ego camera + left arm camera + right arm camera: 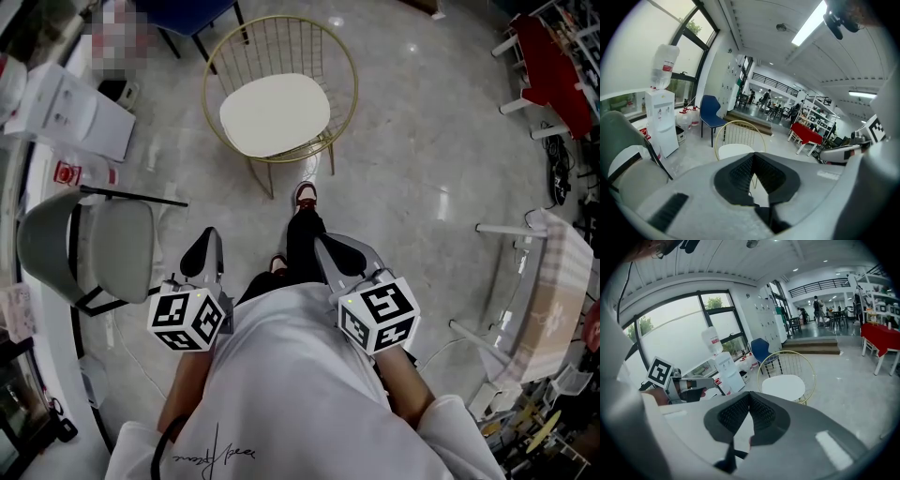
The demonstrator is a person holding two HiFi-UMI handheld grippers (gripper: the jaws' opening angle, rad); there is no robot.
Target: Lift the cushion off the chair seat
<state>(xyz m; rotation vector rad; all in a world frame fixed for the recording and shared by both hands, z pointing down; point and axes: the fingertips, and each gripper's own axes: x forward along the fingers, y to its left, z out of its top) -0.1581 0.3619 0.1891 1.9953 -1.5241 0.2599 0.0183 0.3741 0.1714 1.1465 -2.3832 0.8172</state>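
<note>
We hold both grippers low in front of us, the left gripper and the right gripper, each with its jaws pressed together and nothing between them. The white cushion lies on the seat of the gold wire chair, well ahead of both tips and between them. Its longer side runs across us, and neither hand looks clearly nearer. The head view gives its whole outline. The gripper views show the wire back rising behind it, so we judge an approach from the front best.
</note>
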